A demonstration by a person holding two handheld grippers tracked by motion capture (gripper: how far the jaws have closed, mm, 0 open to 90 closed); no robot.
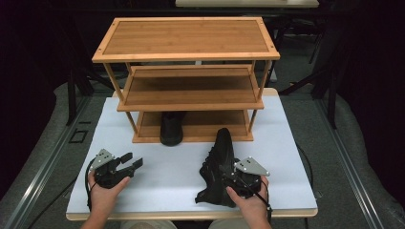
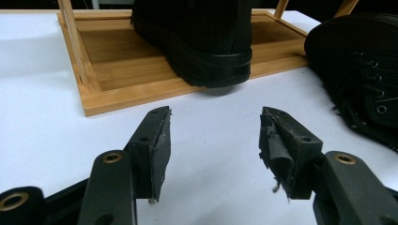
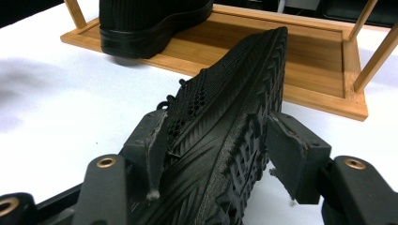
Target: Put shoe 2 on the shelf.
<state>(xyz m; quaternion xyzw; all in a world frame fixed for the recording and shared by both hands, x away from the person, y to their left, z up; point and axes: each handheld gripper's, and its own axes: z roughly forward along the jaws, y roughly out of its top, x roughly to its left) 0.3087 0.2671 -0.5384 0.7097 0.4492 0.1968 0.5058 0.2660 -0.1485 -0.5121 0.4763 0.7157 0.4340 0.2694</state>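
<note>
Nearest the lens in the right gripper view, the right gripper (image 3: pixel 213 140) straddles the heel end of a black mesh sneaker (image 3: pixel 234 117) lying on its side, tread turned toward the camera. Its fingers (image 3: pixel 152 140) stand wide; one pad presses the mesh upper, the other (image 3: pixel 288 150) sits at the sole's edge, so the shoe appears lightly clamped rather than firmly squeezed. From the high view, this sneaker (image 1: pixel 219 162) rests on the white counter (image 1: pixel 157 186) just in front of the bamboo shoe rack (image 1: pixel 188 78), toe pointing toward the lowest shelf. Its mate, a black shoe (image 1: pixel 171 128), already stands on that lowest shelf (image 1: pixel 210 125), heel overhanging the front edge.

Progress, as judged: one shoe of the pair is stowed; the second has yet to be lifted and set beside it, where free space remains to the right. Upper shelves are bare.

Pose: the right hand (image 1: pixel 248 198) holds its tool low at the counter's near edge, aimed forward along the sneaker. The left hand (image 1: pixel 102 191) rests at the near left, its left gripper (image 1: pixel 128 163) angled inward toward the rack, fingers (image 2: pixel 157 140) spread far apart with nothing between them, well clear of both shoes.
</note>
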